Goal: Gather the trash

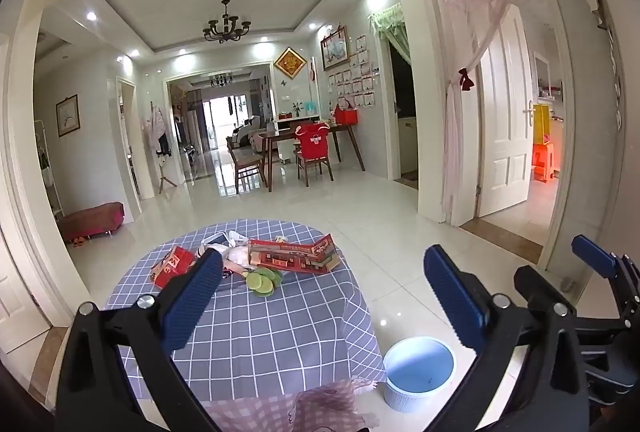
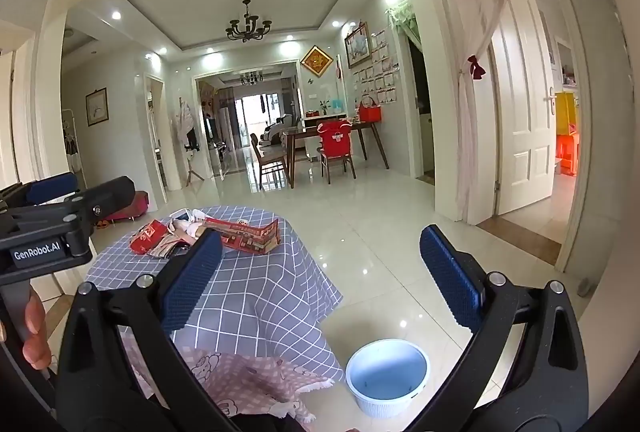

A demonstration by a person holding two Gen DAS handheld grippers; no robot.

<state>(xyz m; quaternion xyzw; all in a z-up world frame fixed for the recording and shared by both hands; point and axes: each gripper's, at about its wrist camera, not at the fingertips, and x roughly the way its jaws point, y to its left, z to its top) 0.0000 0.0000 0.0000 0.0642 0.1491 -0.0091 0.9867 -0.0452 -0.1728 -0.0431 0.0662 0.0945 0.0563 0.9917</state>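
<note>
Trash lies on a round table under a blue-grey checked cloth [image 1: 256, 332]: a small red carton [image 1: 172, 266], a flattened red printed box [image 1: 292, 256], crumpled white wrappers [image 1: 236, 252] and green fruit slices [image 1: 262, 280]. In the right wrist view the carton [image 2: 148, 234] and flattened box [image 2: 248, 234] sit at the table's far side. My left gripper [image 1: 324, 300] hangs open above the table's near half, nothing between its blue pads. My right gripper [image 2: 322, 278] is open too, over the table's right edge and the floor. A pale blue bin [image 1: 418, 372] stands on the floor right of the table.
A pink patterned cloth [image 2: 240, 380] hangs below the checked one at the near edge. The bin [image 2: 386, 376] looks hollow inside. A hand [image 2: 34, 328] holds the left gripper's handle. Glossy tiled floor [image 1: 360, 208] runs to a dining table and chairs [image 1: 304, 148]; a white door [image 1: 508, 136] stands open right.
</note>
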